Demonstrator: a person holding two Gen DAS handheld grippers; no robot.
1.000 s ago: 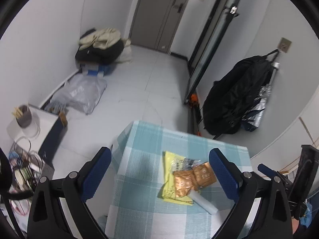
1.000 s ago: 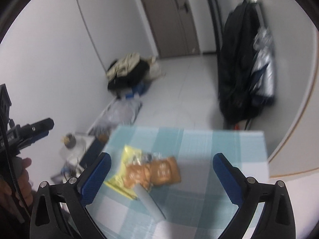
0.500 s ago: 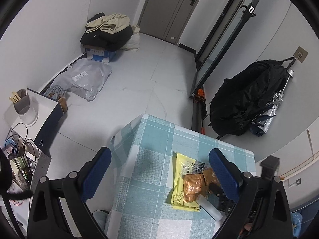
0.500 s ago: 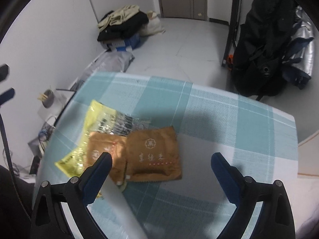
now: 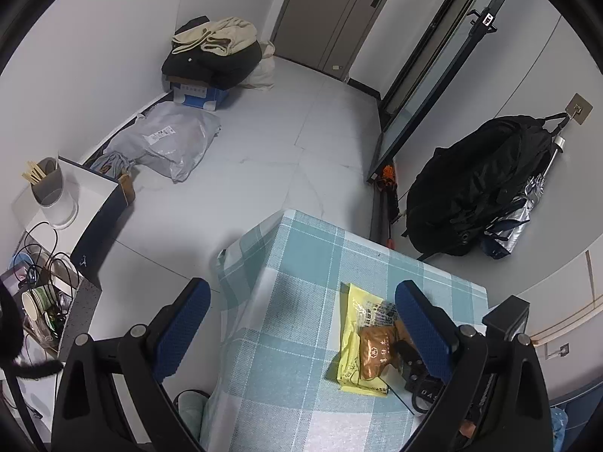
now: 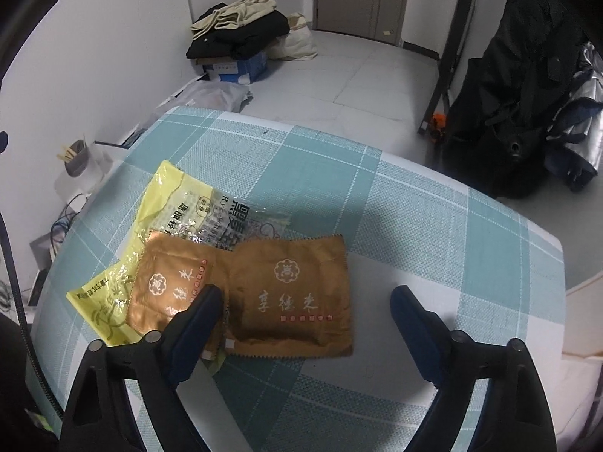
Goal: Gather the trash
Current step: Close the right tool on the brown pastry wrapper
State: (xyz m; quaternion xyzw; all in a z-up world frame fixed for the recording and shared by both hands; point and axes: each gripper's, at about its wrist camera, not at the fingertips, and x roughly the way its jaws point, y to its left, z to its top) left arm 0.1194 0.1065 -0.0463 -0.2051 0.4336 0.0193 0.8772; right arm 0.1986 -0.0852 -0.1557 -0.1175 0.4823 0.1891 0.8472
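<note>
Three wrappers lie overlapped on the teal checked table (image 6: 433, 226): a yellow one (image 6: 166, 196), a brown one (image 6: 169, 282) and a second brown one (image 6: 294, 293). My right gripper (image 6: 306, 290) hangs low over them, its jaws closing. The second brown wrapper lies between the fingers, and the pads do not press on it. The left fingertip (image 6: 211, 297) is over the first brown wrapper. A white tube (image 6: 222, 395) pokes out below that finger. My left gripper (image 5: 301, 287) stands open above the table's near left part, with the yellow wrapper (image 5: 354, 324) to its right.
A black backpack (image 5: 478, 184) and a silver umbrella (image 5: 520, 218) hang on the right wall. On the floor are a heap of clothes on a box (image 5: 215, 52), a grey plastic bag (image 5: 169, 139), a white box holding a cup of sticks (image 5: 49, 188), and cables and paper cups (image 5: 37, 301).
The right gripper has come down close over the wrappers and its jaws have narrowed. It now shows beside the wrappers in the left wrist view. The left gripper has shifted only slightly.
</note>
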